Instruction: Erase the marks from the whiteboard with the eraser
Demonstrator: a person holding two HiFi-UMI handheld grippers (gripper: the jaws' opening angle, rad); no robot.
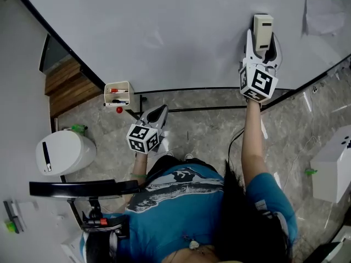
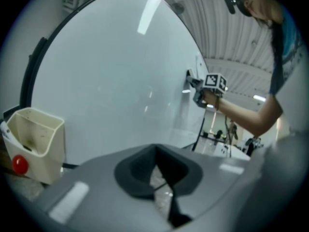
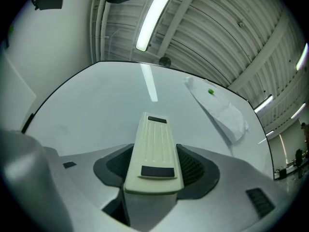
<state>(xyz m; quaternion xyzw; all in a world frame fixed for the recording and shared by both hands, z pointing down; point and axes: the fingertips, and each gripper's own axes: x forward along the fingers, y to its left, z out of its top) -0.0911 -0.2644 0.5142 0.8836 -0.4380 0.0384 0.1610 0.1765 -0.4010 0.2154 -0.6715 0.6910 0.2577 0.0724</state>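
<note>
My right gripper [image 1: 261,40] is shut on a cream eraser [image 1: 262,30], whose far end rests against the whiteboard [image 1: 164,32]. In the right gripper view the eraser [image 3: 154,151] sticks out between the jaws toward the board [image 3: 96,115]. I see no clear marks on the board around it. My left gripper [image 1: 155,115] hangs low beside my body, below the board's lower edge, its jaws shut with nothing between them. The left gripper view shows the right gripper [image 2: 200,88] pressed against the whiteboard [image 2: 111,81] farther along.
A cream marker holder [image 1: 118,94] with markers and a red magnet hangs at the board's lower left edge. A sheet of paper [image 1: 323,7] with a green magnet is pinned at the upper right. A white bin [image 1: 63,152] stands on the floor at the left.
</note>
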